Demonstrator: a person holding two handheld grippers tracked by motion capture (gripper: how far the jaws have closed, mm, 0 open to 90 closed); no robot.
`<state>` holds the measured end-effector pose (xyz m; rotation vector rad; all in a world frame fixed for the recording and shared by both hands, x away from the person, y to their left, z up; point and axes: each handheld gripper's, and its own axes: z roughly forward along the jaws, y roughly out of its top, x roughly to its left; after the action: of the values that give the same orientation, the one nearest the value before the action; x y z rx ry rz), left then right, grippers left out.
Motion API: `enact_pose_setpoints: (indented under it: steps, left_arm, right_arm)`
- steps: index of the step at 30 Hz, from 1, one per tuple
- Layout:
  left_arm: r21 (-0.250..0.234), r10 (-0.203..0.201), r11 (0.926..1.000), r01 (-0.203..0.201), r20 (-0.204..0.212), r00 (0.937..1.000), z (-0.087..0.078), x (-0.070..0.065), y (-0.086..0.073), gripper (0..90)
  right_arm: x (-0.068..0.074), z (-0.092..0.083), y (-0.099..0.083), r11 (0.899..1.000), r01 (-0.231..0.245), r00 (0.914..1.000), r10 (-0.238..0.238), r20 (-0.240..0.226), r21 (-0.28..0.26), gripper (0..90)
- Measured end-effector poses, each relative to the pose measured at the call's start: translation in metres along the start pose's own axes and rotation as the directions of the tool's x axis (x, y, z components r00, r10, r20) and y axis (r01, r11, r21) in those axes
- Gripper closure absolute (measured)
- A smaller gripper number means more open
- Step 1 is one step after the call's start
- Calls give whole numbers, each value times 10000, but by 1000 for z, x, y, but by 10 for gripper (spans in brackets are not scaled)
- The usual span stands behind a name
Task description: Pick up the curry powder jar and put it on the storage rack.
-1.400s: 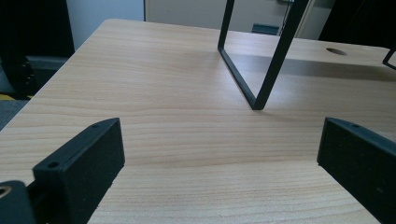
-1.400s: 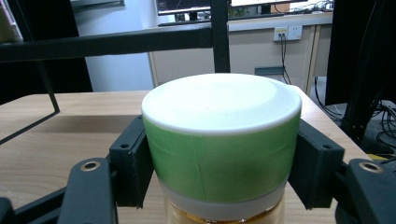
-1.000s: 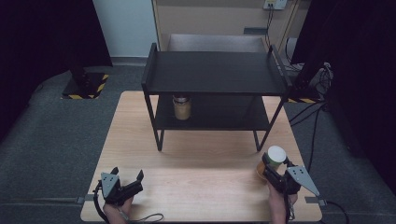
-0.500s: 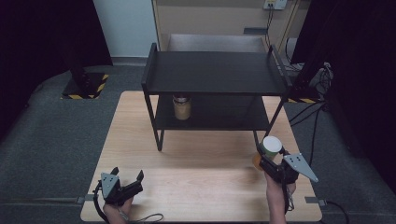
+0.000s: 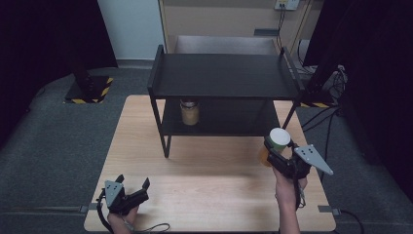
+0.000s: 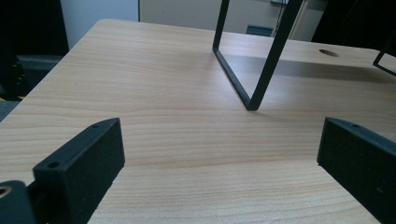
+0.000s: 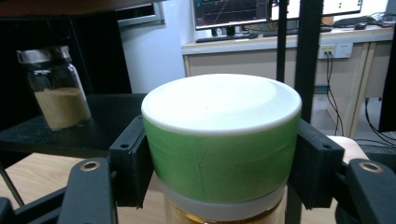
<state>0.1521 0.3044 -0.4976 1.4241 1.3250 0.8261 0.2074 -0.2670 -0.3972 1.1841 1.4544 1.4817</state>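
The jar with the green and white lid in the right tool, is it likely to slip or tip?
The jar looks rigid and round, so it may rotate between the right tool pads. Clamped at the lid, it probably hangs steady.

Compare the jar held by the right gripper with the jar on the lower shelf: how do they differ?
The held jar has a white, green-banded lid; the shelf jar has a dark metallic lid. The held jar is clamped in the right gripper, above the table; the shelf jar stands alone on the rack. Both stand upright.
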Motion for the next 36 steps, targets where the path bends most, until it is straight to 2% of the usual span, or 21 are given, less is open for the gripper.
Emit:
enact_pose_setpoints:
  steps: [16, 36]
  left_arm:
    - [4, -15, 10000, 15, 54, 10000, 0, 1, 0, 0]
    - [-39, -104, 9999, 105, 166, 9998, 0, 4, -1, 0]
  right_arm:
    - [-8, 17, 29, 9998, -202, 9990, 200, -399, -51, 335]
    - [-9, 40, 53, 9994, -297, 9954, 282, -919, -148, 336]
